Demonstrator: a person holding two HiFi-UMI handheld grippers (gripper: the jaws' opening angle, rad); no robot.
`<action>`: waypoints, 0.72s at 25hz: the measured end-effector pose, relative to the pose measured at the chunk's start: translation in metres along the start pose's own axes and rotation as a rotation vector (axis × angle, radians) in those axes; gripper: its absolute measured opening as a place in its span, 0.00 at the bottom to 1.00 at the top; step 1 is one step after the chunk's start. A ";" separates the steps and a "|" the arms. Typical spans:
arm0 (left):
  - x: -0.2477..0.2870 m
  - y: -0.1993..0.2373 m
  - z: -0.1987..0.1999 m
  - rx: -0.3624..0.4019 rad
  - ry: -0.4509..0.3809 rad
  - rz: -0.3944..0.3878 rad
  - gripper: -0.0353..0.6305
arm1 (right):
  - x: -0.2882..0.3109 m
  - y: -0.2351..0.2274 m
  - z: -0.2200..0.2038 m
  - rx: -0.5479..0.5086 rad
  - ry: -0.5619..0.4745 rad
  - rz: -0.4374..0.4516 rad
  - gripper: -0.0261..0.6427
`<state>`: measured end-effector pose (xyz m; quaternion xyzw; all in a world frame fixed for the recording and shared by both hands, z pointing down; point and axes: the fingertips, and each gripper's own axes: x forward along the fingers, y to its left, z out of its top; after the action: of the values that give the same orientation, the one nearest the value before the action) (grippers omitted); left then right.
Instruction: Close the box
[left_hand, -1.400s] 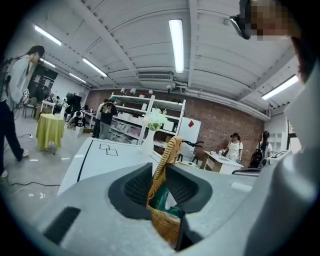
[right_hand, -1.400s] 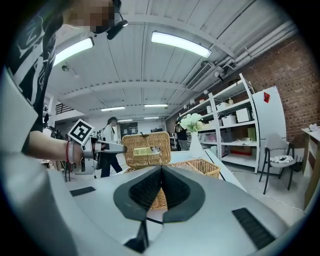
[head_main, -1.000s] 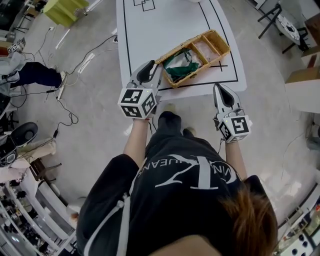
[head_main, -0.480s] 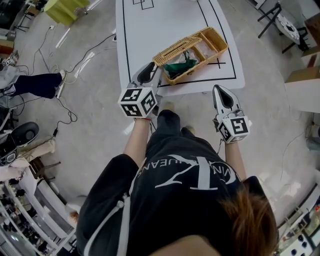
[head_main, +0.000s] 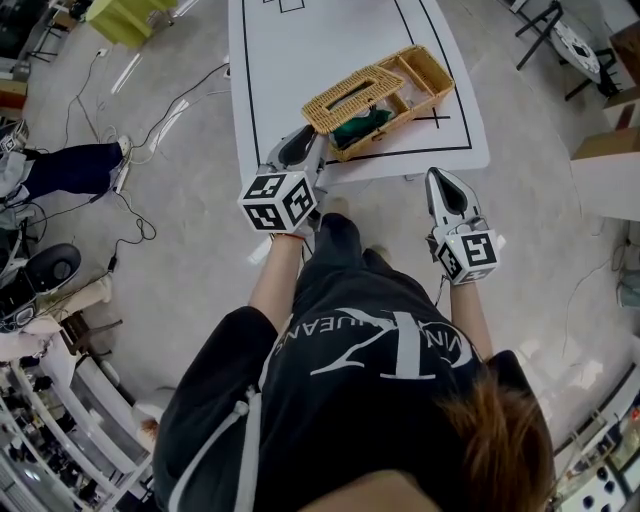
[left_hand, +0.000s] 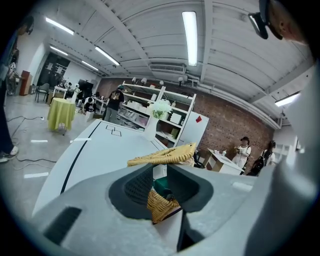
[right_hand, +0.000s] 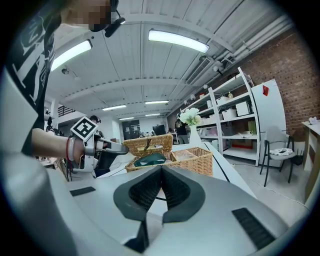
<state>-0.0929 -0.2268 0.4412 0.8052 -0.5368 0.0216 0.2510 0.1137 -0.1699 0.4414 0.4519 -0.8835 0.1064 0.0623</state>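
Observation:
A wicker box (head_main: 424, 74) with compartments stands on the white table (head_main: 300, 60), a green cloth (head_main: 365, 122) in its left part. Its woven lid (head_main: 350, 95) hangs tilted, partway down over the cloth. My left gripper (head_main: 300, 142) is at the box's near left corner, just under the lid's edge. In the left gripper view (left_hand: 160, 167) the jaws stand apart and are closing, with the box corner (left_hand: 161, 205) showing in the gap and the lid (left_hand: 165, 156) above the tips. My right gripper (head_main: 441, 180) is shut and empty off the table's near edge; its view (right_hand: 160, 167) shows box (right_hand: 195, 160) and lid (right_hand: 148, 143).
Black lines mark the table around the box. A person's legs (head_main: 70, 165) and loose cables (head_main: 150, 120) lie on the floor to the left, and a yellow-green table (head_main: 125, 20) stands beyond. Cardboard boxes (head_main: 610, 170) and a chair (head_main: 560, 40) are on the right.
The lid has swung up from lying open and come over the left compartment, hiding most of the green cloth. My left gripper has edged slightly forward. The right gripper has held still.

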 end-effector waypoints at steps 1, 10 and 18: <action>0.000 -0.001 -0.002 0.000 0.003 -0.001 0.19 | 0.000 0.000 -0.001 0.000 0.001 0.000 0.04; -0.004 -0.013 -0.014 0.005 0.023 -0.039 0.09 | -0.005 0.004 -0.008 0.006 0.010 0.003 0.04; -0.010 -0.020 -0.023 0.010 0.040 -0.058 0.06 | -0.010 0.010 -0.012 0.005 0.024 0.007 0.04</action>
<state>-0.0744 -0.2032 0.4506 0.8209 -0.5081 0.0330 0.2584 0.1114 -0.1531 0.4500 0.4476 -0.8840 0.1143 0.0711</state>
